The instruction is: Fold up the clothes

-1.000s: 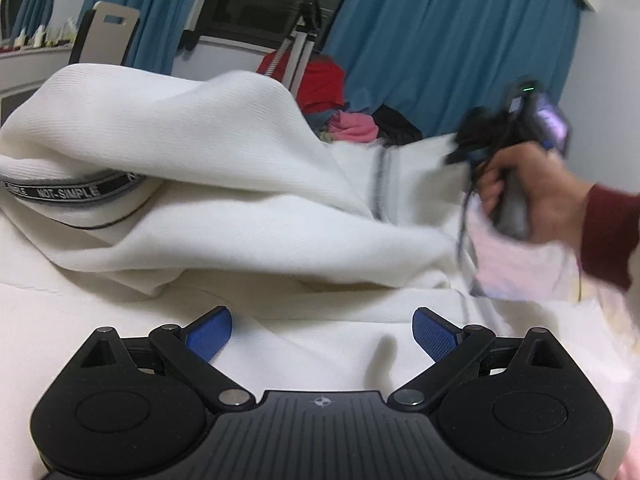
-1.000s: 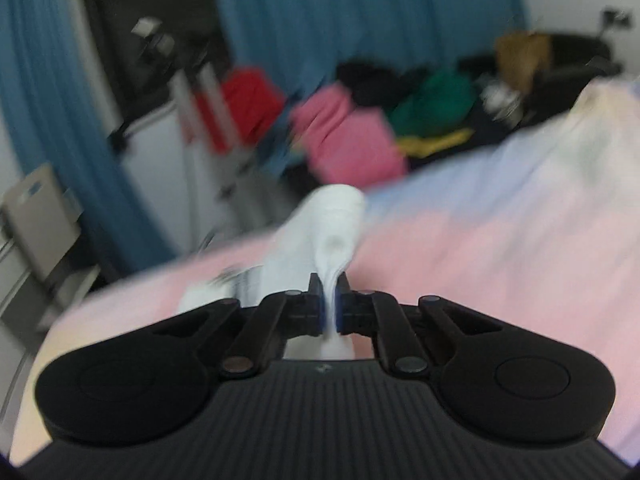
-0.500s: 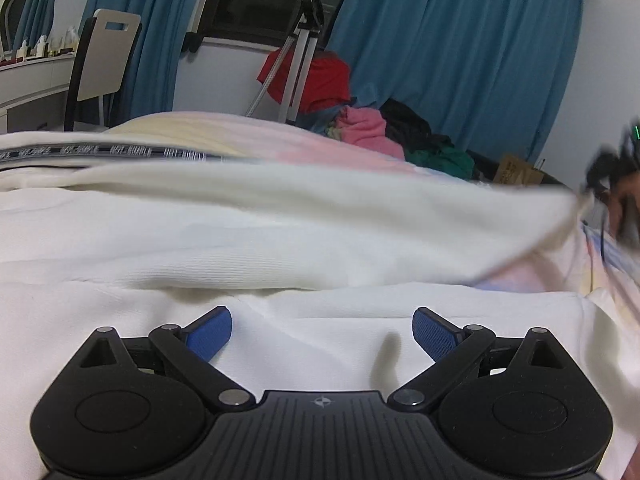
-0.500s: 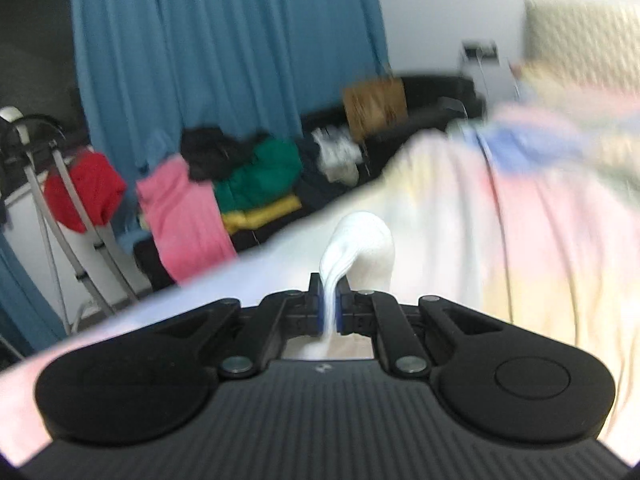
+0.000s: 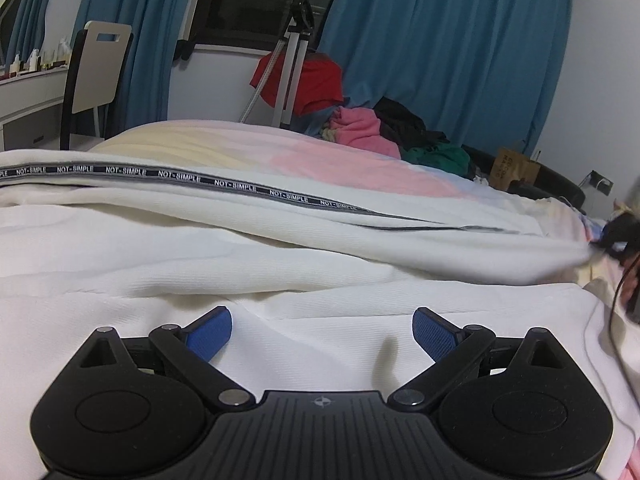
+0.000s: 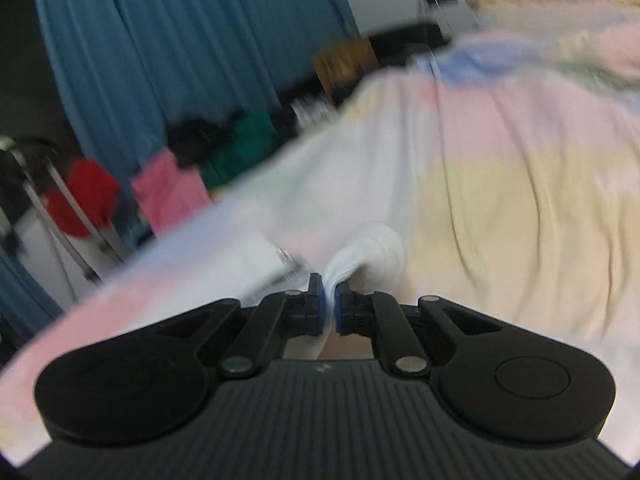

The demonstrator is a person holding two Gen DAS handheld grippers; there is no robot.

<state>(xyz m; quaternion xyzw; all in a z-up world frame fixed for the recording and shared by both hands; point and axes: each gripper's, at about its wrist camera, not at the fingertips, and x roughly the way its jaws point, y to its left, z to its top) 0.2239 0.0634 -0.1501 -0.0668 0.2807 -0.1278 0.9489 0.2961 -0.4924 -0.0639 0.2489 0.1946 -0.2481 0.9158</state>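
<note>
A white garment [image 5: 200,248] with a grey "NOT-SIMPLE" printed band [image 5: 224,184] lies spread across the bed. My left gripper [image 5: 322,330] is open and empty, resting low over the near part of the white cloth. My right gripper [image 6: 328,304] is shut on a pinched fold of the white garment [image 6: 372,248] and holds it low over the pastel bedsheet. In the left wrist view the right gripper [image 5: 620,236] shows at the far right edge, with the cloth stretched out toward it.
The bed has a pastel pink, yellow and blue sheet [image 5: 320,160]. Beyond it lie a pile of coloured clothes [image 5: 368,128], a tripod [image 5: 292,52], a chair [image 5: 96,76] by a desk, and blue curtains [image 5: 440,40]. A cardboard box [image 5: 514,168] stands at the right.
My right gripper has pulled the held end of the garment out to the right and down. The raised hump of cloth has flattened and stretched across the bed. My left gripper has stayed put.
</note>
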